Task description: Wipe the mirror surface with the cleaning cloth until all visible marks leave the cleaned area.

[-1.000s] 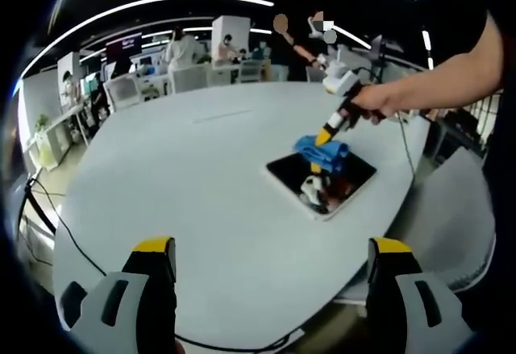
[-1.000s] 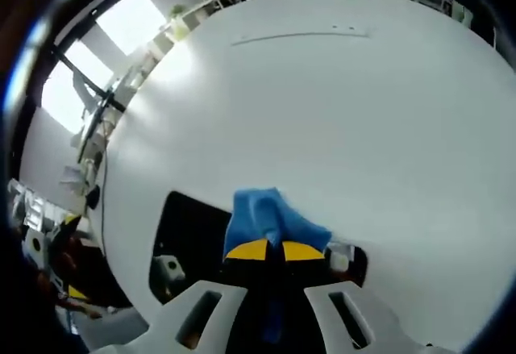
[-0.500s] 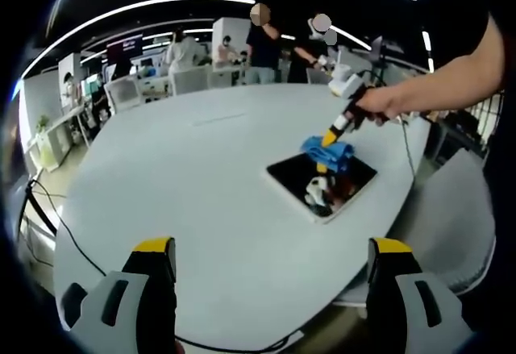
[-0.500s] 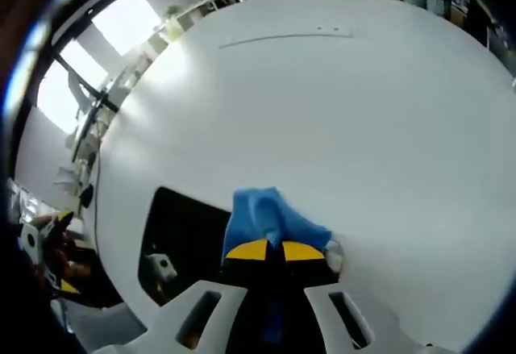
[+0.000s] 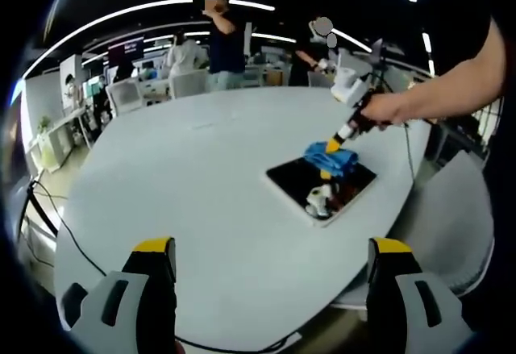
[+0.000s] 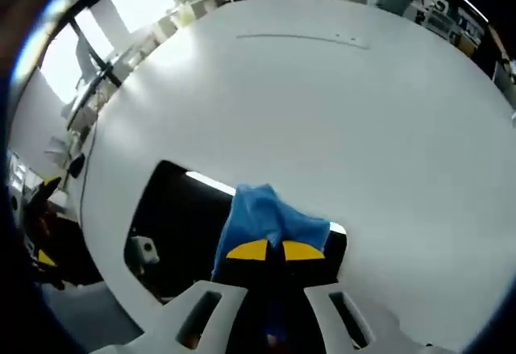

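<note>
On the white tabletop (image 5: 185, 185) lies the mirror (image 5: 321, 186), flat and dark, near the edge, its long axis running diagonally in the left gripper view. Right hand-held gripper (image 6: 269, 250), seen too from the left gripper view (image 5: 330, 144), has its jaws together, clamped on the blue cloth (image 6: 264, 218), which it presses onto the mirror's far end (image 5: 330, 158). Left hand-held gripper (image 5: 271, 249) hangs well apart from the mirror, jaws wide and holding nothing. People stand beyond the tabletop in the left gripper view; the right gripper view shows windows.
</note>
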`<move>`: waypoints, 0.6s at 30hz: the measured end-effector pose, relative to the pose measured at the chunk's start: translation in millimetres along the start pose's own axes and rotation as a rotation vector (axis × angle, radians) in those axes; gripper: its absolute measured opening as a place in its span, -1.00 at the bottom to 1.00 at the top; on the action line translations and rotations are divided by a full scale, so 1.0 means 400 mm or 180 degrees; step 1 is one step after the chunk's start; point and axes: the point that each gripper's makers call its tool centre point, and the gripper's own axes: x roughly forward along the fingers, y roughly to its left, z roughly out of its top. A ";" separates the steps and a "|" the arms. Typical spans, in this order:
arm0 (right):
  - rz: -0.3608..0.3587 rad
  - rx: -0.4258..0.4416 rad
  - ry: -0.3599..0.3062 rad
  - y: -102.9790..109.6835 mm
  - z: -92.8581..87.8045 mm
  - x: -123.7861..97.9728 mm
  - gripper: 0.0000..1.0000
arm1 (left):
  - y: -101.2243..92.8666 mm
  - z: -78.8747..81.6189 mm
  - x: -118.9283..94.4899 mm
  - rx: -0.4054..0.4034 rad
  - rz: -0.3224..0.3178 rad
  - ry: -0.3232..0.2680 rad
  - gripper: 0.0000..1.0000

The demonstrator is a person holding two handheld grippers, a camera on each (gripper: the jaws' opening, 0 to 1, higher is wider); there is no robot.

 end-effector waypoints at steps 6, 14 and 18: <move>0.0014 0.0062 -0.0078 0.021 -0.042 -0.018 -1.00 | -0.008 0.002 0.000 -0.0005 0.0000 -0.0026 0.99; 0.0032 0.0047 -0.0122 0.038 -0.081 -0.035 -1.00 | -0.027 0.011 0.006 0.0034 -0.0053 -0.0046 0.99; 0.0040 0.0037 -0.0128 0.048 -0.101 -0.043 -1.00 | -0.029 0.017 0.006 0.0050 -0.0062 -0.0056 0.99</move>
